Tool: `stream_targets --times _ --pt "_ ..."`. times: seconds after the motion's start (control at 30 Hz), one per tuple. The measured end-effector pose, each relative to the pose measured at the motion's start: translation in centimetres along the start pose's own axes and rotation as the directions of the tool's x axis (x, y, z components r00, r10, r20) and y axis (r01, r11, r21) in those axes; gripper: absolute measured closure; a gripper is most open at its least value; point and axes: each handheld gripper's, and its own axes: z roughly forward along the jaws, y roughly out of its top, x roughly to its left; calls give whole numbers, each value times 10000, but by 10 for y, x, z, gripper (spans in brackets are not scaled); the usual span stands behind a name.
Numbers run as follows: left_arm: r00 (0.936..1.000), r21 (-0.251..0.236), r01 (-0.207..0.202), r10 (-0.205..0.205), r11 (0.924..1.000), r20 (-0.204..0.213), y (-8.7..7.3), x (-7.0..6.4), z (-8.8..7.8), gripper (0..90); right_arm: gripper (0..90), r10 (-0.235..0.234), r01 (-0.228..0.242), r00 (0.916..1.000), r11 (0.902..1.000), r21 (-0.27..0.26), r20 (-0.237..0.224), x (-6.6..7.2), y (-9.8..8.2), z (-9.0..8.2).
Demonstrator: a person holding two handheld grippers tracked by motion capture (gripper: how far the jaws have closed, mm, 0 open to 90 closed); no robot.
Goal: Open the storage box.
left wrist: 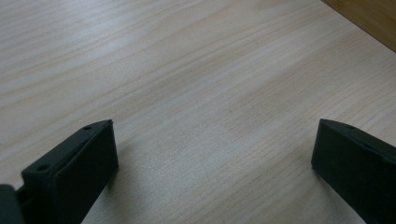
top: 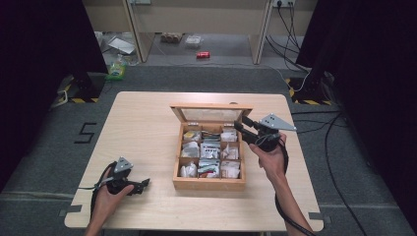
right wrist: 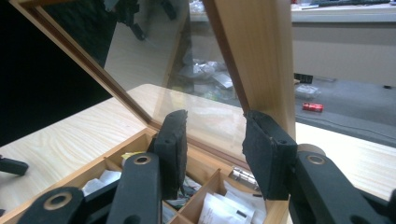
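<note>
Right gripper (right wrist: 212,151) hangs at the far right corner of the wooden box (top: 209,183), its jaws partly apart, and just ahead of them stands the glass-paned lid (right wrist: 254,60), raised near upright; the wooden side rail of that lid rises right beyond the pad on the view's right, close to it or touching, though I cannot tell which. Nothing is clamped. Below the jaws lie the box's compartments with paper sachets (top: 210,150). Left gripper (left wrist: 212,158) rests wide open and empty on the table (left wrist: 187,70), well off from the box. The lid looks like the work in hand, opening or closing; next, the jaws need a hold or a push on that rail to swing it steadily.
</note>
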Motion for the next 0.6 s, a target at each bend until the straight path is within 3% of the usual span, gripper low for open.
stream_targets --times 0.6 --pt "10000 10 -5 5 10000 9 0 0 0 0 581 -127 108 9980 9995 312 612 -9 13 20"
